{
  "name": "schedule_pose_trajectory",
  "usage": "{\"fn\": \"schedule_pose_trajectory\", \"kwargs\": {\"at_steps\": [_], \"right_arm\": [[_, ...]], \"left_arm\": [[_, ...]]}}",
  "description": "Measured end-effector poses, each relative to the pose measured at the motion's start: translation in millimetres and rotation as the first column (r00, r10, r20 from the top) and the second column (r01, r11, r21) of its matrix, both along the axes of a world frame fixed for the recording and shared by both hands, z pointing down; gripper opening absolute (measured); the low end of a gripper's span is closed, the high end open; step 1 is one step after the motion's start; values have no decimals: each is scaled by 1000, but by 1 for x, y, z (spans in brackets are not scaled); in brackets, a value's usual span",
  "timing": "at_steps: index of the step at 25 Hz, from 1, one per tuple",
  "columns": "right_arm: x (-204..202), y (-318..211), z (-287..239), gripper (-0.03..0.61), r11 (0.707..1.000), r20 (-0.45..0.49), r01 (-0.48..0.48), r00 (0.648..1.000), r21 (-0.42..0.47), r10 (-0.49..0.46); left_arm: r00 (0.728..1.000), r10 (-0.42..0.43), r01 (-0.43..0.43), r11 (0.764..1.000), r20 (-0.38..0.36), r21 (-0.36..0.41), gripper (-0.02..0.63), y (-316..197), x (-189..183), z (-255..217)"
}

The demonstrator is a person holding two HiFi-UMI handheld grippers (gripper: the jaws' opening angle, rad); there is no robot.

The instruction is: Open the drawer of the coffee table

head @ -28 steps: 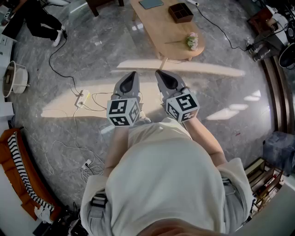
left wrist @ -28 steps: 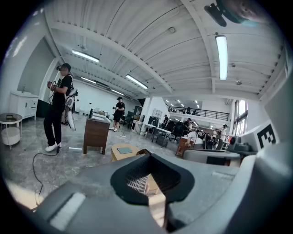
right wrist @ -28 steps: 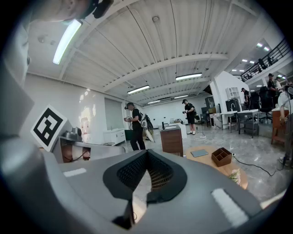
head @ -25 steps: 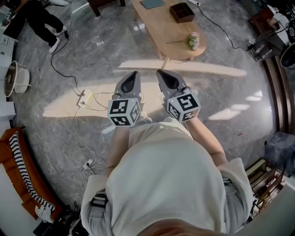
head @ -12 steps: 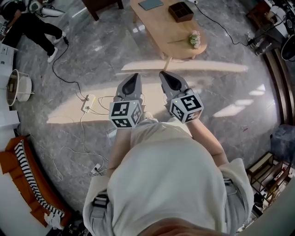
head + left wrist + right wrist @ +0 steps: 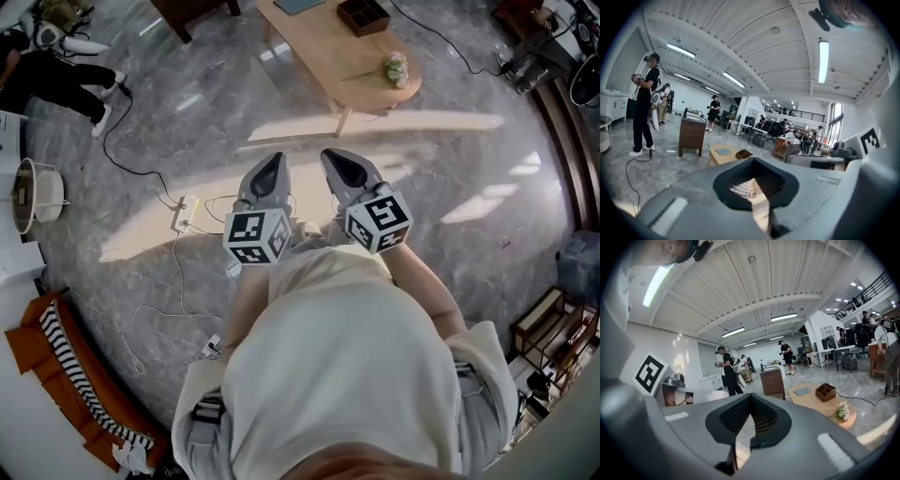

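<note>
The left claw (image 6: 272,164) and the right claw (image 6: 336,159) are staying pressed together and empty, hovering side by side over the marble floor (image 6: 450,244). The wooden desk (image 6: 314,47) is standing well ahead of them. It is now sitting nearer the head view's top edge than a second ago, and its drawer is not showing.

Items by count. Grippers, two: left gripper (image 6: 272,161) and right gripper (image 6: 330,157). Marker cubes, two: left marker cube (image 6: 256,235) and right marker cube (image 6: 378,222). One coffee table (image 6: 314,47), bearing three things: one compartmented box (image 6: 364,15), one bunch of flowers (image 6: 397,67), one flat grey pad (image 6: 802,391). One dark wooden cabinet (image 6: 772,382). One power strip (image 6: 185,212). One orange sofa (image 6: 21,349) with one striped cloth (image 6: 66,347).
</note>
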State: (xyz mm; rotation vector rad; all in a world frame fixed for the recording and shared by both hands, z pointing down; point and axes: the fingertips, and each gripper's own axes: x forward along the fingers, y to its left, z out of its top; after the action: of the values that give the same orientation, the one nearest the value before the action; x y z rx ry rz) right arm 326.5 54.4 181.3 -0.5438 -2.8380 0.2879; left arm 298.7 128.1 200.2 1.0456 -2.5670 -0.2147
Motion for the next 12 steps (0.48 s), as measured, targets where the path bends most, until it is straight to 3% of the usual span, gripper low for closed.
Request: {"fn": "schedule_pose_trajectory", "kwargs": {"at_steps": [7,12], "right_arm": [[-12,16,5,0,997,-16,68,998,21,-67],[-42,25,8,0,994,-5,110,994,13,-110]], "left_arm": [[999,-43,43,999,-17,11,-2,17,-13,8],[996,-93,93,996,-10,16,-2,28,-42,8]]}}
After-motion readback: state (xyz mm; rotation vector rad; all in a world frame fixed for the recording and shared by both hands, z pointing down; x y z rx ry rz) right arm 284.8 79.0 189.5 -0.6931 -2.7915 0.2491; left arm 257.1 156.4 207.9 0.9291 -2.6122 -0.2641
